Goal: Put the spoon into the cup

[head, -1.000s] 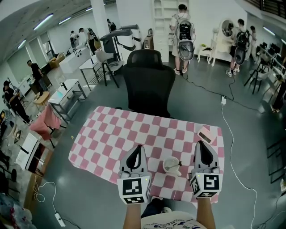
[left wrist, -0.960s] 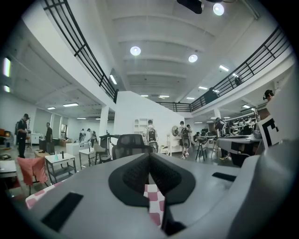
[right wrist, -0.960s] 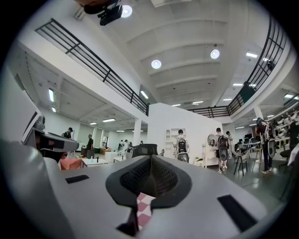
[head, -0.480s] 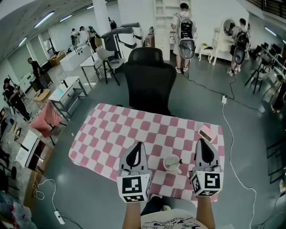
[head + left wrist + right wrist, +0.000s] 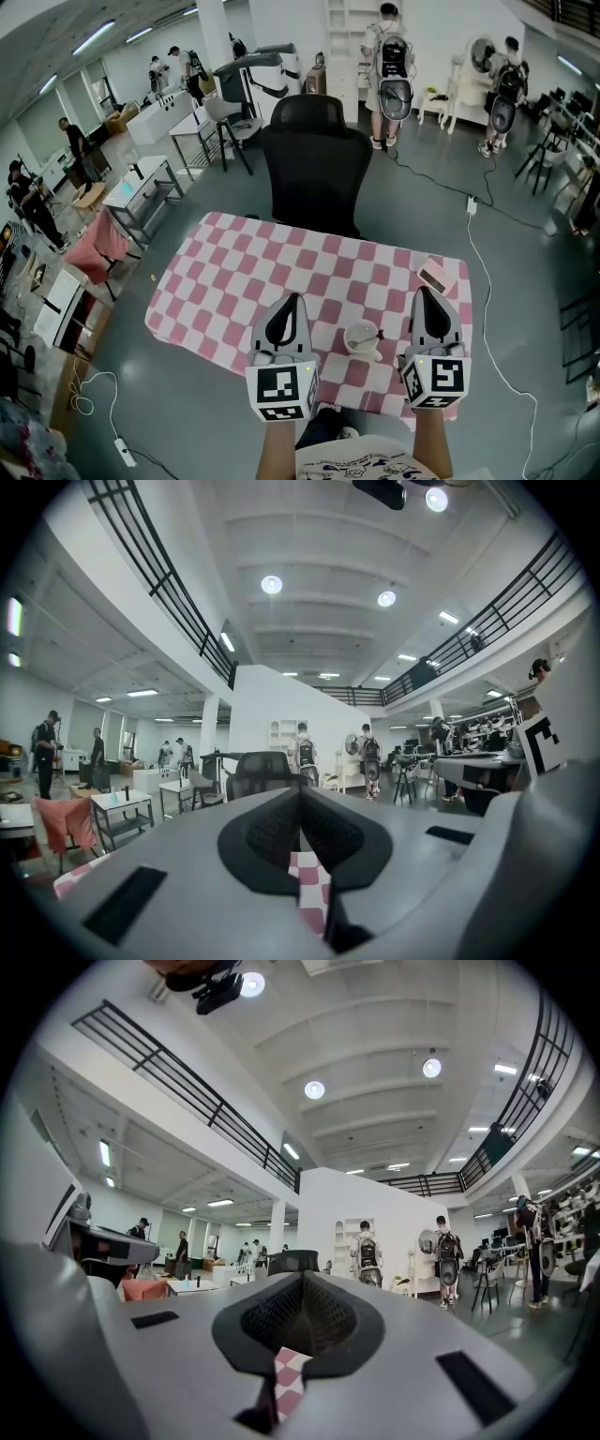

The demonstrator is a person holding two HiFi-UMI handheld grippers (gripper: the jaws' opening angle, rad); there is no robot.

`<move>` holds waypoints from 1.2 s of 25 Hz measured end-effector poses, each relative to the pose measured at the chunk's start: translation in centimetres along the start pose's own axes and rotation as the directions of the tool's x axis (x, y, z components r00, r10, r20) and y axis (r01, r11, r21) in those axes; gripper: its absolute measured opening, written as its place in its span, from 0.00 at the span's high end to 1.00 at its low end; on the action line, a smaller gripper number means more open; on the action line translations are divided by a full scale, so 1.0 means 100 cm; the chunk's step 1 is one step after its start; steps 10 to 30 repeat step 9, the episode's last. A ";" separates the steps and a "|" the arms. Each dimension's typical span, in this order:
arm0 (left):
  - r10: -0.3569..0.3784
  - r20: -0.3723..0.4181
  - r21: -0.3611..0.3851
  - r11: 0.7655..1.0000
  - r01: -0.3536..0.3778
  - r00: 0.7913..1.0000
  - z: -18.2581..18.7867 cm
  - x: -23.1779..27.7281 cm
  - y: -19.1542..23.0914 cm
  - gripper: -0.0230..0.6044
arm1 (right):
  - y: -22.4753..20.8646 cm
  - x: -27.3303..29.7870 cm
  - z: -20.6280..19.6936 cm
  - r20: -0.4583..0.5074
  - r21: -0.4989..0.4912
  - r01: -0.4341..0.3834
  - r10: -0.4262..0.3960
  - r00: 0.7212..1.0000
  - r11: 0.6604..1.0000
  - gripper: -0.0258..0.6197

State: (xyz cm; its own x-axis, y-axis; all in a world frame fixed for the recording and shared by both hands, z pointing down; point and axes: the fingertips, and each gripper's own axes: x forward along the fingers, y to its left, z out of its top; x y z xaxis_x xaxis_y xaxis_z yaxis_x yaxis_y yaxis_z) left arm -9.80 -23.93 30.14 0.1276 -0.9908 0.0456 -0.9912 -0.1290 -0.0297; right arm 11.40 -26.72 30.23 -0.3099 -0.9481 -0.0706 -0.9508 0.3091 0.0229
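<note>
A small white cup [image 5: 360,336] stands on the pink-and-white checked tablecloth [image 5: 281,272], near the table's front edge. A thin dark handle, seemingly the spoon [image 5: 378,334], pokes over the cup's right rim; the rest of it is too small to make out. My left gripper [image 5: 294,301] lies level to the left of the cup, jaws shut and empty. My right gripper [image 5: 423,293] lies level to the cup's right, also shut and empty. In the left gripper view [image 5: 300,795] and the right gripper view [image 5: 302,1279] the jaws meet, with only a strip of cloth showing below.
A flat pink object [image 5: 434,277] lies near the table's right edge. A black office chair [image 5: 314,173] stands at the table's far side. Cables run over the floor on the right, and people and desks stand far behind.
The head view has shifted a little. Both grippers and the cup stay where they were.
</note>
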 end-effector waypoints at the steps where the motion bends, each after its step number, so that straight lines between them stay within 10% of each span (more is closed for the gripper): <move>1: 0.001 0.000 0.000 1.000 -0.001 1.000 0.000 0.000 0.001 0.94 | 0.000 0.000 0.000 0.000 0.000 0.000 0.000 1.000 1.000 0.94; 30: -0.003 0.001 0.005 1.000 0.003 1.000 0.000 0.001 0.002 0.94 | 0.002 0.001 0.000 0.001 -0.008 -0.002 0.002 1.000 1.000 0.94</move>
